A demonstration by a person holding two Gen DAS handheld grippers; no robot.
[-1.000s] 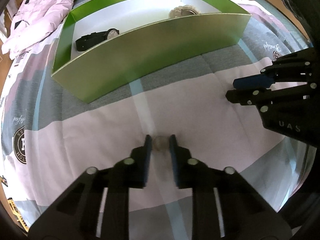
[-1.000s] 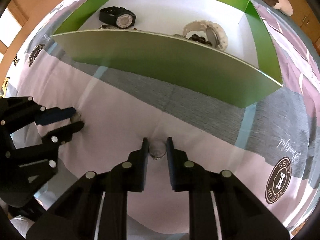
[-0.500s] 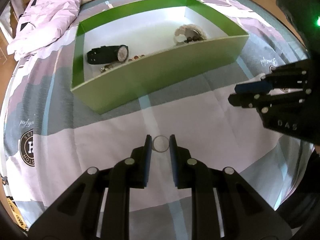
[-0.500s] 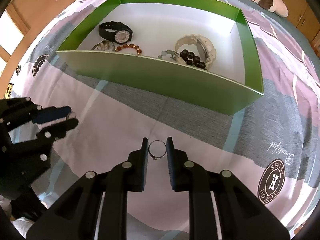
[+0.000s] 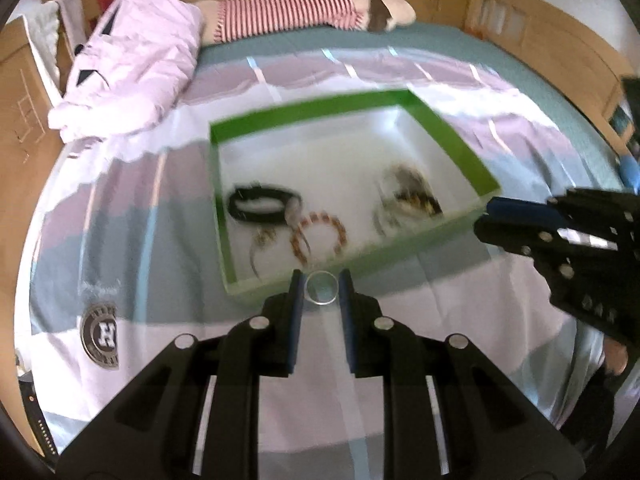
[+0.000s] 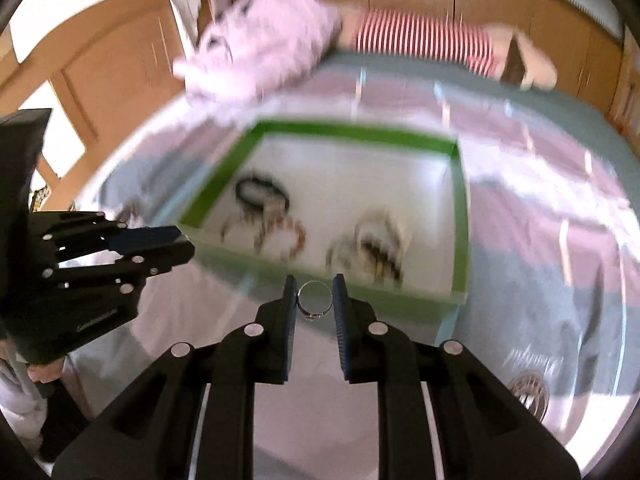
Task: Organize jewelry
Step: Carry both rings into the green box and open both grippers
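A bed (image 5: 460, 40) with a teal sheet, a patchwork cover (image 5: 132, 208) in pink, grey and white spread over it, a green box (image 5: 452, 136) with white floor on the cover, a crumpled pink garment (image 5: 132, 60) near the head, a red-striped plush toy (image 5: 288, 14) beside it

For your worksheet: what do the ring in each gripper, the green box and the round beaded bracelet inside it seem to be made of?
Left gripper's ring: seemingly glass or pale metal, glossy; blur leaves it open.
Right gripper's ring: thin silvery metal, probably, with a small setting at the bottom.
Green box: likely card, thin flat walls, white inside.
Beaded bracelet: orange-brown beads, material unclear.
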